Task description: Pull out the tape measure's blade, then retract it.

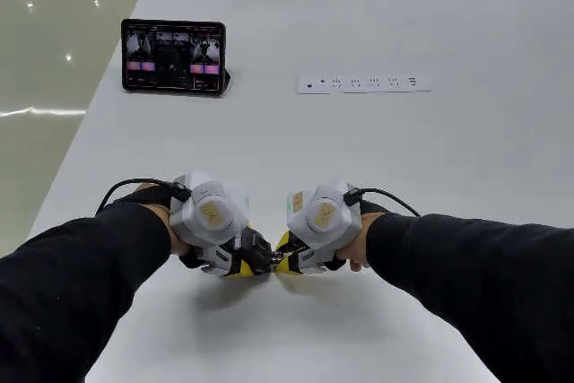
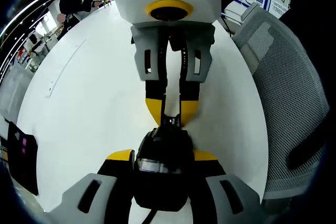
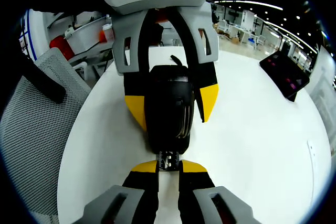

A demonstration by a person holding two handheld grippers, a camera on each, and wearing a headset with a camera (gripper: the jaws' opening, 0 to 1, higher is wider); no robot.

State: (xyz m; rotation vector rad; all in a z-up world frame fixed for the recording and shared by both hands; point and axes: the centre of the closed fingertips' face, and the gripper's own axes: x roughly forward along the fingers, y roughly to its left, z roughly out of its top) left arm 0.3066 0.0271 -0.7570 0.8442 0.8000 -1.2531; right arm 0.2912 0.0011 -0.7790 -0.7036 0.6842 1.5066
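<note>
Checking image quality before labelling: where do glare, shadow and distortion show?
Head view: sharp, glare streaks on the glossy floor, a soft shadow on the table beside the tape measure. Both gripper views: fisheye bends the table edge.

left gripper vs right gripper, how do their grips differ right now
The left gripper has its jaws spread wide around the black tape measure case; the right gripper has its jaws nearly together, pinching the blade's metal hook. Both are shut on one tape measure and face each other.
</note>
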